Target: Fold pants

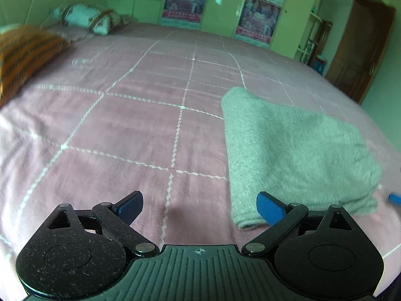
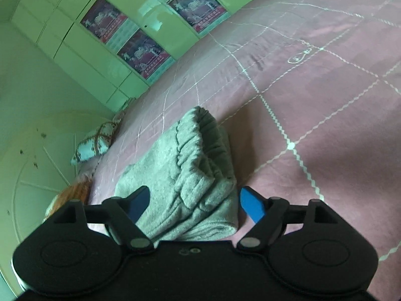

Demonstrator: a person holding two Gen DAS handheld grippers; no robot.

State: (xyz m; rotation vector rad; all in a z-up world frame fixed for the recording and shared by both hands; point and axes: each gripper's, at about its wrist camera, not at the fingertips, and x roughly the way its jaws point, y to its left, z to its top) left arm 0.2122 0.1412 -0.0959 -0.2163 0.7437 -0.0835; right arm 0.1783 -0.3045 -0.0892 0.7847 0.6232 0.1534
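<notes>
Grey fleece pants (image 1: 295,150) lie folded in a thick stack on the pink checked bedspread (image 1: 140,130). My left gripper (image 1: 199,208) is open and empty, low over the bedspread, with its right finger at the stack's near left corner. In the right wrist view the pants (image 2: 190,170) show their gathered waistband on top. My right gripper (image 2: 194,204) is open and empty, its blue fingers standing either side of the stack's near end. A blue fingertip (image 1: 394,198) of the right gripper shows at the right edge of the left wrist view.
An orange patterned blanket (image 1: 22,55) and a floral pillow (image 1: 87,18) lie at the far left of the bed. Green cabinets with posters (image 1: 258,20) stand behind the bed. A wooden door (image 1: 358,50) is at the right.
</notes>
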